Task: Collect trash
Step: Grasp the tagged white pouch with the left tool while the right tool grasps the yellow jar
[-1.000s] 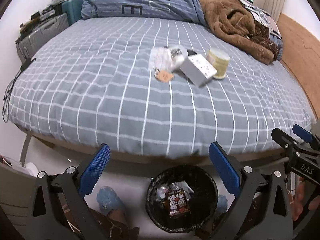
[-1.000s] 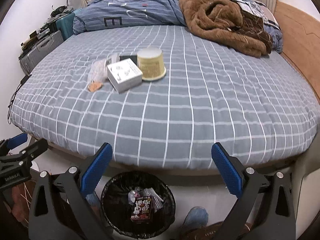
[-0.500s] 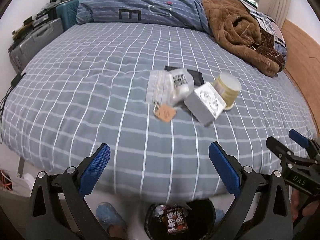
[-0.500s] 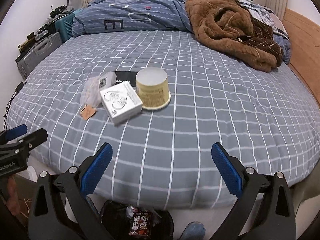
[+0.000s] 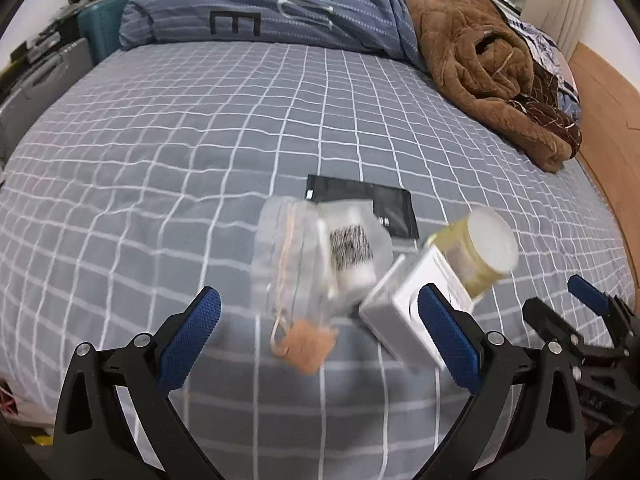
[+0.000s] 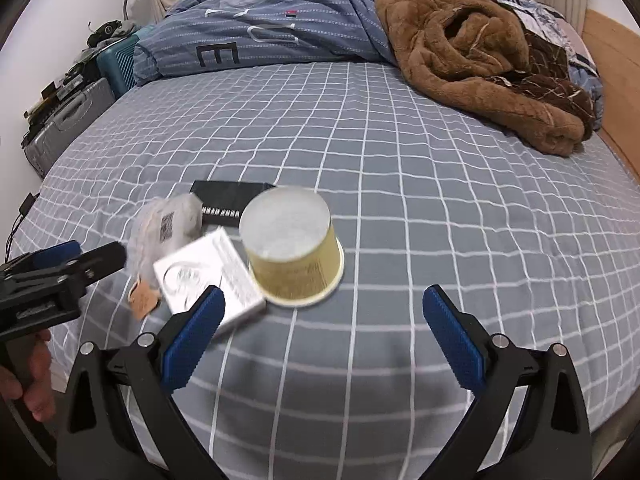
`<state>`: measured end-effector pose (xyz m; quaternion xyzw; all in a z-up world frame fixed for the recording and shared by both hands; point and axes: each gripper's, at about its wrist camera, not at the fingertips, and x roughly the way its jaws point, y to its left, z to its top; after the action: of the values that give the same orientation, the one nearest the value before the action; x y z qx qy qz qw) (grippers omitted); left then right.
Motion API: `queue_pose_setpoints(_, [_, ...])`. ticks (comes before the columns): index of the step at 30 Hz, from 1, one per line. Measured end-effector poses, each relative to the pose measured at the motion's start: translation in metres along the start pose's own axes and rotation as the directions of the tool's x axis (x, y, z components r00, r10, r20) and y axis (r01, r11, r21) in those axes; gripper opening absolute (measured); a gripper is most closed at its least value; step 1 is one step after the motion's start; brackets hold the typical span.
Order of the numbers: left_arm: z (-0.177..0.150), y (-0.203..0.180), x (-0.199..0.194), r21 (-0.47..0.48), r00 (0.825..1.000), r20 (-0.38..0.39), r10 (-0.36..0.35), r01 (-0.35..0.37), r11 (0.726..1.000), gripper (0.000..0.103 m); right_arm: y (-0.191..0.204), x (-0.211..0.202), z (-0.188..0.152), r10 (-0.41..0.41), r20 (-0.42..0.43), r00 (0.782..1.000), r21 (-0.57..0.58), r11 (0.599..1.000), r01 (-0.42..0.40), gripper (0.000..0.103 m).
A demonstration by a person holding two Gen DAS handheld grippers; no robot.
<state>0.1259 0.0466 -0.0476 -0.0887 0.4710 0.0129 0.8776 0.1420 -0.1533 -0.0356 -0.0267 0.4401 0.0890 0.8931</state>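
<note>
Grey checked bedsheet (image 6: 400, 184): covers the whole bed and carries every piece of trash; all places below are told from the paper cup.
Brown fleece blanket (image 6: 472, 52): heaped well beyond the cup, toward the headboard side.
Paper cup (image 6: 290, 248): yellowish, standing upside down on its rim, in the middle of the litter.
White box (image 6: 208, 276): touching the cup on its left, tilted, one corner hidden by the right tool's finger.
Clear plastic bag (image 5: 316, 256): left of the cup past the box, crumpled, with a barcode label; blurred.
Black packet (image 5: 360, 204): flat behind the cup, partly under the bag.
Tan tag (image 5: 308, 346): on a string at the bag's near end, farthest from the cup.
Left gripper (image 5: 318, 336): spread wide and empty, fingers either side of the bag's near end and the tag.
Right gripper (image 6: 324, 328): spread wide and empty, just short of the cup.
Step in hand: judged an approach; nothing is picked up yet.
Next move: probably going forward and down, then closing lightly, as the cup may crush and the bag may slip.
Left view only: the tag's string, the packet's full outline.
Right view only: the cup's rim against the sheet, the hand (image 6: 34, 376) holding the left tool.
</note>
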Motion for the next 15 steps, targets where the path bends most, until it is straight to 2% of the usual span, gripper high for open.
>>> queue_pose_setpoints(4, [0.018,-0.002,0.028,0.004,0.999,-0.030,-0.023,0.023,1.000,0.097,0.005,0.017,0.012,0.013,-0.005,1.000,-0.030,0.999,-0.013,0.095])
queue_pose_setpoints(12, [0.026,0.004,0.068,-0.008,0.997,-0.079,-0.025,0.025,1.000,0.098,0.015,0.048,0.027,0.035,-0.016,0.999,-0.046,0.998,-0.036,0.095])
queue_pose_setpoints(15, [0.025,0.006,0.073,-0.033,0.995,-0.086,-0.047,0.045,0.998,0.097,0.016,0.056,0.031,0.041,-0.022,0.999,-0.044,0.998,-0.042,0.090])
